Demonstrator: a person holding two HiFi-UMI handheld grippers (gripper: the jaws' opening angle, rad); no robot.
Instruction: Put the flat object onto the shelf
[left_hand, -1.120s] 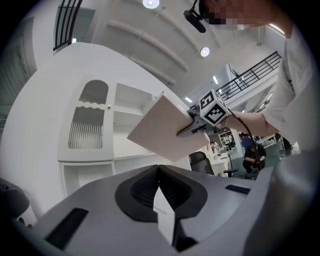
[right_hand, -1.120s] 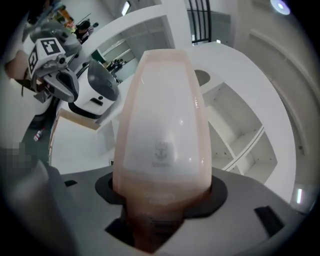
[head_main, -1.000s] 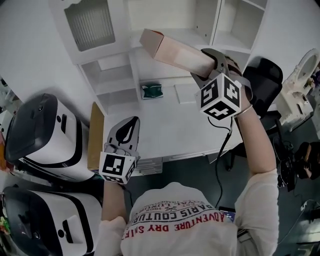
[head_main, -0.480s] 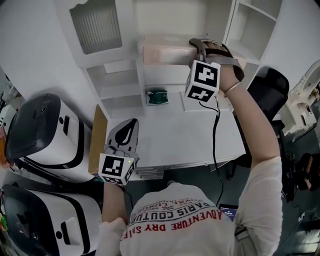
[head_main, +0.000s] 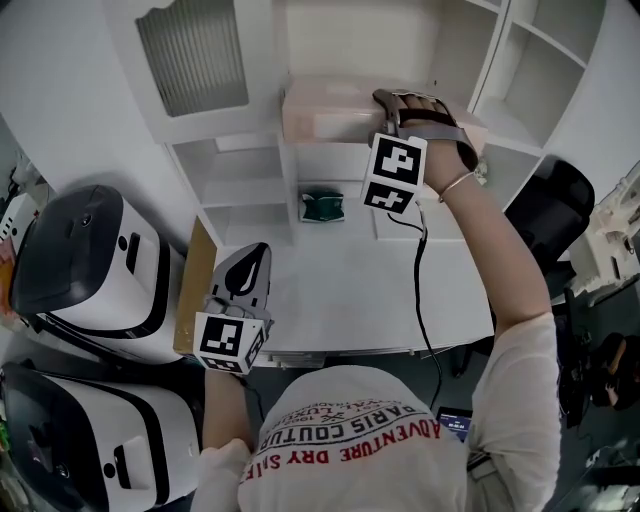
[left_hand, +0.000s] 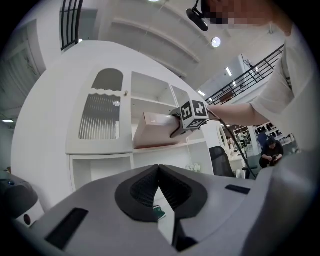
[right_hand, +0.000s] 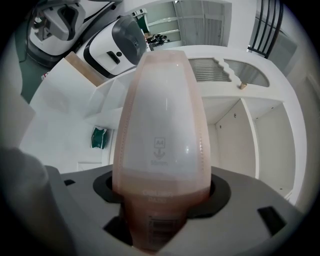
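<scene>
The flat object is a pale pink A4 file box (head_main: 320, 112) (right_hand: 160, 135). It lies level in the white cabinet's middle shelf opening (head_main: 330, 150), its far end inside. My right gripper (head_main: 385, 100) (right_hand: 160, 200) holds the box's near end between its jaws; they have just been opening a little, and the box still fills them. In the left gripper view the box (left_hand: 155, 131) rests on the shelf board (left_hand: 200, 144). My left gripper (head_main: 255, 262) (left_hand: 159, 167) is shut and empty, low by the desk's left front corner.
A white desk (head_main: 340, 290) below the shelves carries a small green packet (head_main: 322, 207). Two white-and-black machines (head_main: 85, 270) stand at the left beside a cardboard sheet (head_main: 190, 290). A black chair (head_main: 550, 215) is at the right.
The right gripper swung the box from a tilt over the desk to level and carried it left into the shelf opening. The left gripper drifted slightly along the desk's edge.
</scene>
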